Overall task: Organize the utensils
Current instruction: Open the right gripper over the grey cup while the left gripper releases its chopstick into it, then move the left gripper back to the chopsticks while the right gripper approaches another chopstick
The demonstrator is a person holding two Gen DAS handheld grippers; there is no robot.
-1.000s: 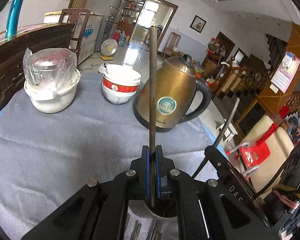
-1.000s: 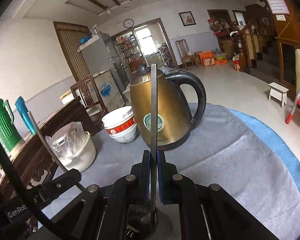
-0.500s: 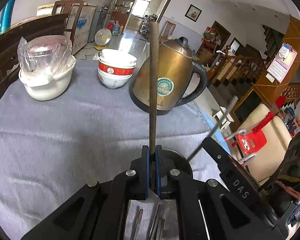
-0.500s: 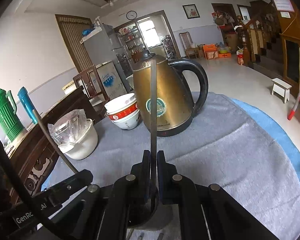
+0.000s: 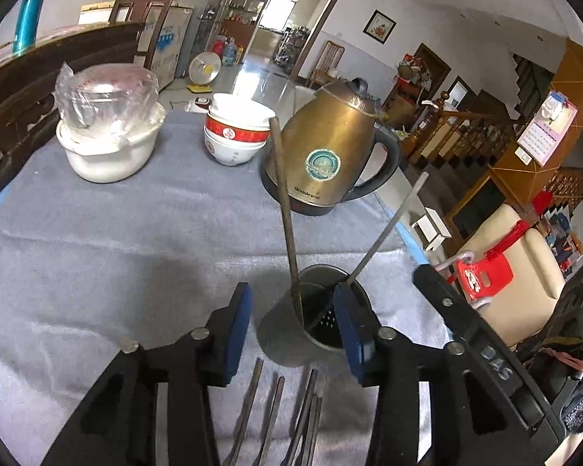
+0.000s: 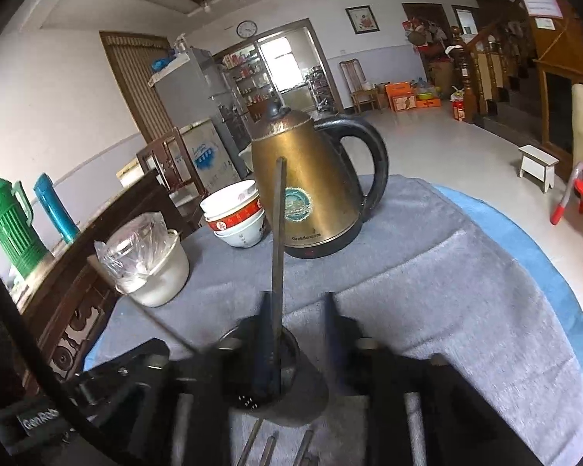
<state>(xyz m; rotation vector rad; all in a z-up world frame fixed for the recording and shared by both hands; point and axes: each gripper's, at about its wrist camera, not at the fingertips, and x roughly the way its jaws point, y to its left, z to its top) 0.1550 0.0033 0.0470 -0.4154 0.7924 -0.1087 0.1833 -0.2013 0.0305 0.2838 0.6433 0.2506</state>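
Two utensils stand in the metal cup (image 5: 311, 322) on the grey cloth (image 5: 136, 233): a dark stick (image 5: 285, 209) leaning on the rim and a thin rod (image 5: 388, 229) tilted right; more utensils (image 5: 280, 415) lie flat just in front; left tool (image 5: 291, 330) spread wide around the cup, gripping nothing; right tool (image 6: 295, 343) also apart, the stick against its left pad; kettle (image 5: 330, 159), bowls (image 5: 237, 132) and a white pot (image 5: 109, 143) sit farther back on the bench

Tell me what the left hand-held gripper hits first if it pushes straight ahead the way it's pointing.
Most likely the metal utensil cup, which sits between the open fingers of the left hand-held gripper, with the dark chopstick leaning in it. Beyond them stands the brass kettle, though depth is hard to judge.
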